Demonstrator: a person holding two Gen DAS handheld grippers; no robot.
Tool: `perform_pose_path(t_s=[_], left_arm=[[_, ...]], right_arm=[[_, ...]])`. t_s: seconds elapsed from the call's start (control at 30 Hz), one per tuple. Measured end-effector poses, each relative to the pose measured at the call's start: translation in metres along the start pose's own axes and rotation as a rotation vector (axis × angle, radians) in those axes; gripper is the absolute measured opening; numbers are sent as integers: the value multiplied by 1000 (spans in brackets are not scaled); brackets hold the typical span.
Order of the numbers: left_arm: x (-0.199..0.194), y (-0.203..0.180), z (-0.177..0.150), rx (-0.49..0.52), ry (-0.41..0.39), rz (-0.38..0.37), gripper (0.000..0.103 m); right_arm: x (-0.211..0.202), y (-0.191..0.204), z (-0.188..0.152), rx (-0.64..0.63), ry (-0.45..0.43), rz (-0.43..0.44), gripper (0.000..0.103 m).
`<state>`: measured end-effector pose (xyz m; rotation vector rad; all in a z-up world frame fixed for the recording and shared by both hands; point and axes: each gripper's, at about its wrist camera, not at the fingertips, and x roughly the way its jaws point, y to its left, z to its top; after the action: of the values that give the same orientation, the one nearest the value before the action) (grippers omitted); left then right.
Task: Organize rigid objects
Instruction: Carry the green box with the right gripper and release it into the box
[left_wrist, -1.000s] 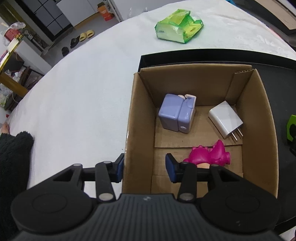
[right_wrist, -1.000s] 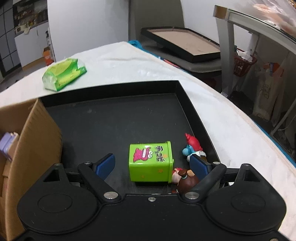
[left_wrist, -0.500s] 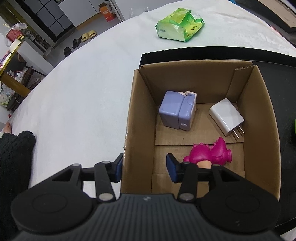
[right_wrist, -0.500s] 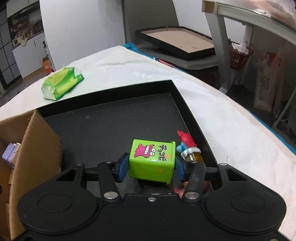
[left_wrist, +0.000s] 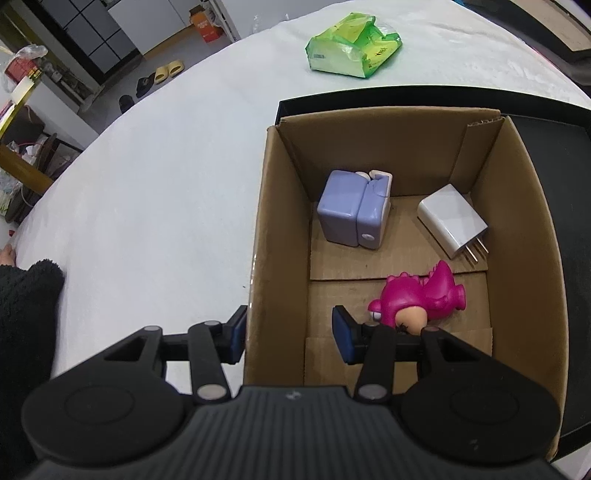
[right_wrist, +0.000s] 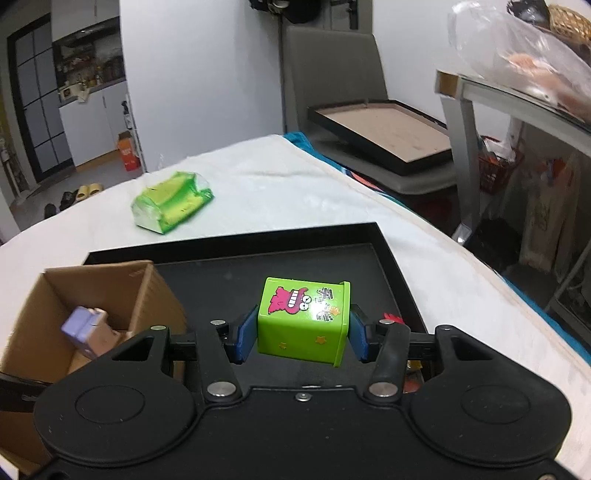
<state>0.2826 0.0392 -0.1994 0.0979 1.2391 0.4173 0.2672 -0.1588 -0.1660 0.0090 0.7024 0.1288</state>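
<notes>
The right hand-held gripper (right_wrist: 302, 338) pinches the green box (right_wrist: 304, 322) between its two blue pads, one pad on each side. The green box hangs in the air above the black tray (right_wrist: 384, 254), a bit tilted, with its cartoon face looking up and its lip end on the right. The cardboard box (right_wrist: 146, 295) is to the left of this hand-held gripper and a little lower, so I think the green box has to go left and then down.

The left hand-held gripper (left_wrist: 289, 334) is spread apart and holds nothing. Its two pads sit on either side of the cardboard box's near left wall, one outside and one inside. Past it, inside the cardboard box, lie a pink toy (left_wrist: 419, 295), then a purple block (left_wrist: 352, 212) and a white plug (left_wrist: 450, 221). The bare spot on the floor of the box is near the left wall, in front of the purple block
</notes>
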Motion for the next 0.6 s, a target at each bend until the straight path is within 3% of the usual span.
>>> perform_pose_path(t_s=[0.6], left_arm=[[-11,32,-13,-89,-45,-102,46]], right_arm=[[-27,52,22,-120,-87,139,50]])
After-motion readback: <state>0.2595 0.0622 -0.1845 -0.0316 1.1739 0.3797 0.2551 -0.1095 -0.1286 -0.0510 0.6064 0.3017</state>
